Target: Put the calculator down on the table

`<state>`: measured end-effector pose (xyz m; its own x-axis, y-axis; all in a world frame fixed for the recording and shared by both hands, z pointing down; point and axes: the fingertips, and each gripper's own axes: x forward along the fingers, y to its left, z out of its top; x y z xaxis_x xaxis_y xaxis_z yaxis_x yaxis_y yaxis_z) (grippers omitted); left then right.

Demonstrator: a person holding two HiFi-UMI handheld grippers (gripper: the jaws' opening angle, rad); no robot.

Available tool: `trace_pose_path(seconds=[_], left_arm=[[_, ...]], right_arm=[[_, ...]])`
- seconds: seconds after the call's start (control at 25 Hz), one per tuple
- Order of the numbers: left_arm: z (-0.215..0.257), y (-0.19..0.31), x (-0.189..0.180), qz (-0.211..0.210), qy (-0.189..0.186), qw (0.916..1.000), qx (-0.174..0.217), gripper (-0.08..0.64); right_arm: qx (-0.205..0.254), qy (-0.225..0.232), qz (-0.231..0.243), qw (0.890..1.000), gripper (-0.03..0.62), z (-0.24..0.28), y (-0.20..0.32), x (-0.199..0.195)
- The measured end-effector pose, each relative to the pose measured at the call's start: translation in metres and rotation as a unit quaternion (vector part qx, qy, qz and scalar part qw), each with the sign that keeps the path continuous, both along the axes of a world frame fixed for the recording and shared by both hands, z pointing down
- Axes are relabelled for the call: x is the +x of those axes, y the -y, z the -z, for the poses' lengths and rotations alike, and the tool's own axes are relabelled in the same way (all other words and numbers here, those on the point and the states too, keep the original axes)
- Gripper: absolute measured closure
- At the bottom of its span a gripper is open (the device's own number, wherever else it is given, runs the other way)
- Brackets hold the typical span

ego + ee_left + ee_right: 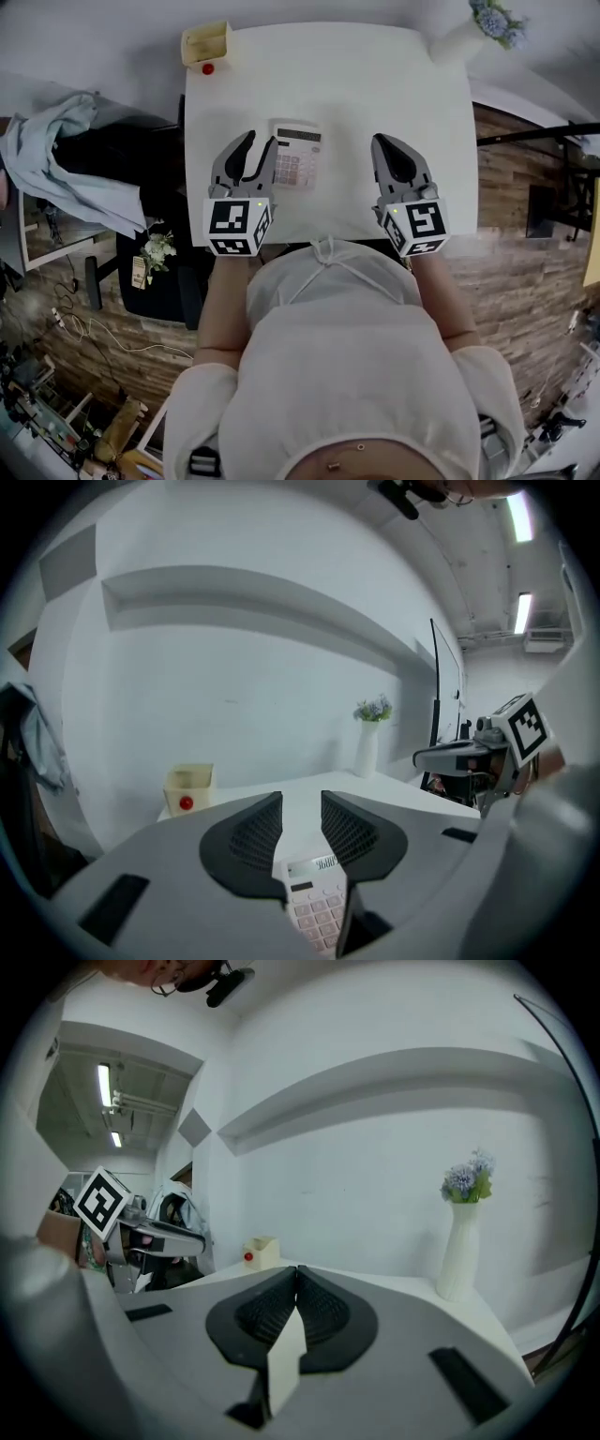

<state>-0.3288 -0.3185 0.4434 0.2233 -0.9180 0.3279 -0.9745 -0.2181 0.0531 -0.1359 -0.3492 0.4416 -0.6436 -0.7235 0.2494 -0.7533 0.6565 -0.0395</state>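
Note:
A pale calculator point(298, 155) with pink keys lies flat on the white table point(375, 94), display toward the far edge. My left gripper point(261, 142) hovers just left of it and above the table. Its jaws stand apart with nothing between them, and in the left gripper view the calculator point(319, 907) shows below the gap of that gripper point(302, 799). My right gripper point(380, 141) hangs to the right of the calculator, apart from it. In its own view the right gripper point(297, 1269) has its jaws closed tip to tip, holding nothing.
A yellow box with a red ball point(206, 45) sits at the table's far left corner. A white vase of flowers point(459, 37) stands at the far right corner. A chair draped with cloth point(66, 159) is off the table's left side.

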Motion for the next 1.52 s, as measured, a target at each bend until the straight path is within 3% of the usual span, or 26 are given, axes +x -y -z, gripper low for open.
trace_pose_path(seconds=[0.24, 0.52, 1.52], left_arm=[[0.071, -0.013, -0.002, -0.003, 0.005, 0.9970, 0.077, 0.488], [0.122, -0.030, 0.002, -0.024, -0.008, 0.9925, 0.120, 0.537], [0.112, -0.029, 0.014, -0.051, -0.020, 0.9932, 0.103, 0.540]], right_arm=[[0.044, 0.016, -0.009, 0.999, 0.586, 0.038, -0.001, 0.005], [0.100, -0.003, 0.004, 0.995, 0.586, 0.071, -0.010, 0.002], [0.089, 0.010, 0.010, 0.996, 0.589, 0.074, -0.013, 0.001]])
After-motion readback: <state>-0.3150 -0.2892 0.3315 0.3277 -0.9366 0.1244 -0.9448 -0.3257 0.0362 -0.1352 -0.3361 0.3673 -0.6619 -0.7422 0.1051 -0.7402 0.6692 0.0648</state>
